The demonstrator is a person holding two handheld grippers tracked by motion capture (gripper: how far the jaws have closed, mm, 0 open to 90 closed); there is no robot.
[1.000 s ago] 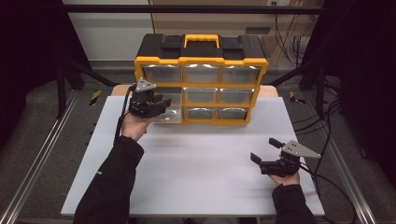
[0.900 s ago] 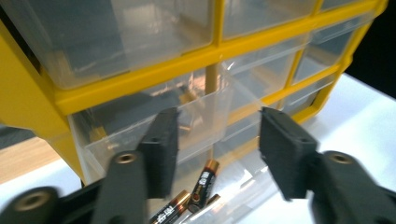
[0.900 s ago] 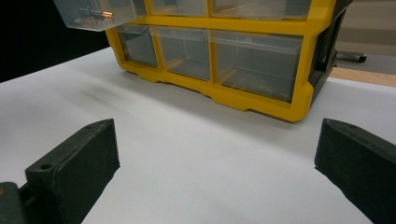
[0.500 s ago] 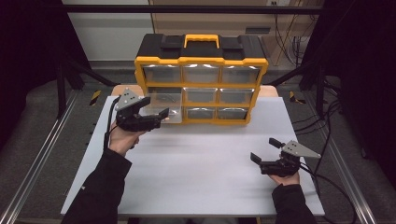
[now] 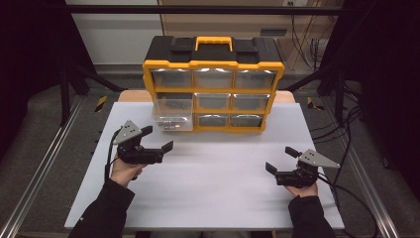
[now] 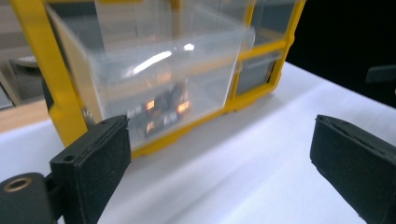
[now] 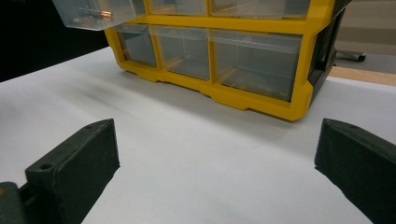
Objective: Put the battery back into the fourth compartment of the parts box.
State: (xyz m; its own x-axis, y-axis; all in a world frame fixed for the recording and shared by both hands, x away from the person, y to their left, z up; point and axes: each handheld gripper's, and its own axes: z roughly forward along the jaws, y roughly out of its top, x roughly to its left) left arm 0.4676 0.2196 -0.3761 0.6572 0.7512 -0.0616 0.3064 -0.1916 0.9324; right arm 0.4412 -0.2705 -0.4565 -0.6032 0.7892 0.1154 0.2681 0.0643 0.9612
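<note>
Drawer (image 5: 173, 113) of clear plastic, pulled partway out of the left column of a yellow and black organiser cabinet (image 5: 213, 82), juts over the white worktop (image 5: 213, 183). Small dark parts with orange glints lie on its floor, seen through its front wall in the left gripper view (image 6: 163, 105). The cabinet stands at the far edge of the worktop, with its other clear drawers pushed in and a yellow handle on top.

The left gripper (image 5: 158, 139) sits low over the worktop just in front of the drawer, apart from it. Its jaws have just been opening and stand wide with nothing between them. The right gripper (image 5: 278, 159) rests near the front right of the worktop, well apart from the cabinet, jaws spread wide and empty.
</note>
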